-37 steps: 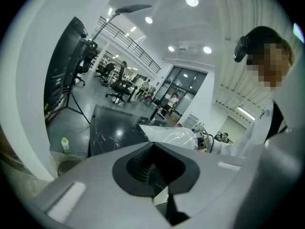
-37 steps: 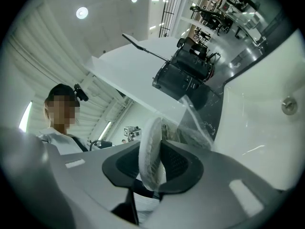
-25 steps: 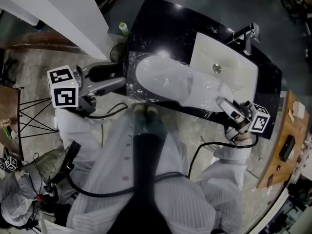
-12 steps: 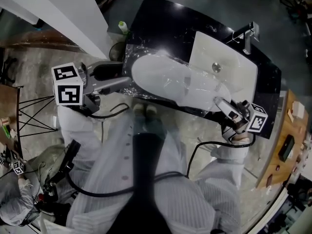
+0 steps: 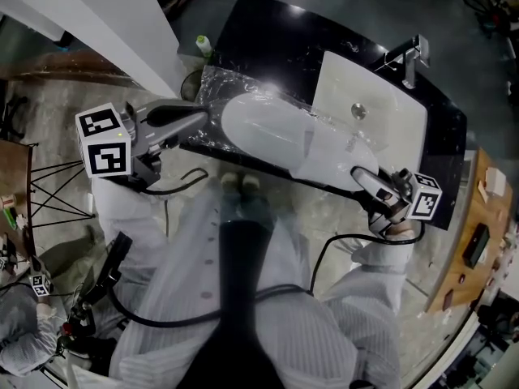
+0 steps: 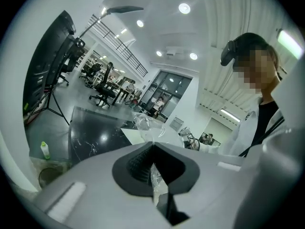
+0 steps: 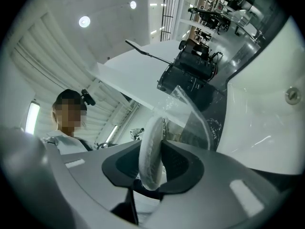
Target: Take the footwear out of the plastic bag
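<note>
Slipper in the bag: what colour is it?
White: the slipper lies inside the clear plastic bag; the head view shows it best.

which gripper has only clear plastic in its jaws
The left gripper, shut on the plastic bag; the right gripper, jaws just opening wider, grips the white slipper.

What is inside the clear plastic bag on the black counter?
White footwear fills the plastic bag. Whether it is one piece or a stacked pair cannot be seen: the top covers anything beneath.
</note>
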### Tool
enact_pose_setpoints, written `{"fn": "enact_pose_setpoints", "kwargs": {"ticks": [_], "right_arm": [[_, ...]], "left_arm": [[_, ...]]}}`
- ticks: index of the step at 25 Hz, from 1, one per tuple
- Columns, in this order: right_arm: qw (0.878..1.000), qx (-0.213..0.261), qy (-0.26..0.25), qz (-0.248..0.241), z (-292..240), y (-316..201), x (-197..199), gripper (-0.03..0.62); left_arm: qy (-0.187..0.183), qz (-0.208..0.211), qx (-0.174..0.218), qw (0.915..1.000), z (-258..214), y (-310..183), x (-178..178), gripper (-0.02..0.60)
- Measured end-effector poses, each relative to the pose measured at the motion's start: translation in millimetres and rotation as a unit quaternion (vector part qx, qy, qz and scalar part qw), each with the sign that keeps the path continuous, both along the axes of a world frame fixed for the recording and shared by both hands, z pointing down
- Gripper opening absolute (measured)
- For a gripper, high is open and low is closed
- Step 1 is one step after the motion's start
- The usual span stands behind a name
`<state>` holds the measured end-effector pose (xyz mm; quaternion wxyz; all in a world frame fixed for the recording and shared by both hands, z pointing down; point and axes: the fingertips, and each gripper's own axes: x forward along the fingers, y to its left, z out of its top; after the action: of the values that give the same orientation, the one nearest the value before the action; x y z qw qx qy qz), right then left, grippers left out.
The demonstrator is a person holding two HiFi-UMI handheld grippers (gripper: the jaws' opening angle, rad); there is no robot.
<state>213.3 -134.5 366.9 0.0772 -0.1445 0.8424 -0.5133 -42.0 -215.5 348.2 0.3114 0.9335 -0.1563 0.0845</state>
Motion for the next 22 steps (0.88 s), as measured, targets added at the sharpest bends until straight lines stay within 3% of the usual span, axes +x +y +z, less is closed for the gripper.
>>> {"fn": "enact_pose_setpoints", "kwargs": {"ticks": [4, 8, 13, 18, 20, 22], "right_arm": [[1.0, -0.005, 0.002, 0.001, 0.0, 1.5, 4.2, 0.115], [0.999, -0.002, 0.013, 0.04, -1.8, 1.3, 30.2, 0.106], [0.987, 0.031, 0.099, 0.126, -10.6, -1.9, 67.7, 0.1], [0.94, 0.079, 0.241, 0.228, -24.3, -16.4, 74.8, 0.097], [0.911, 0.116, 0.299, 0.259, -31.1, -26.6, 66.6, 0.098], [0.873, 0.154, 0.358, 0.293, -39.6, -36.9, 58.6, 0.097]], "left_arm": [[-0.002, -0.024, 0.002, 0.9997, -2.9, -6.4, -10.1, 0.0], [-0.009, -0.073, 0.003, 0.9973, -5.5, -19.2, -39.0, 0.0], [-0.047, -0.134, 0.023, 0.9896, -8.1, -35.1, -58.2, 0.0], [-0.111, -0.22, 0.085, 0.9655, -7.9, -55.5, -64.6, 0.0], [-0.133, -0.254, 0.111, 0.9515, -9.0, -62.2, -62.5, 0.0], [-0.154, -0.295, 0.128, 0.9342, -9.0, -68.5, -62.7, 0.0]]}}
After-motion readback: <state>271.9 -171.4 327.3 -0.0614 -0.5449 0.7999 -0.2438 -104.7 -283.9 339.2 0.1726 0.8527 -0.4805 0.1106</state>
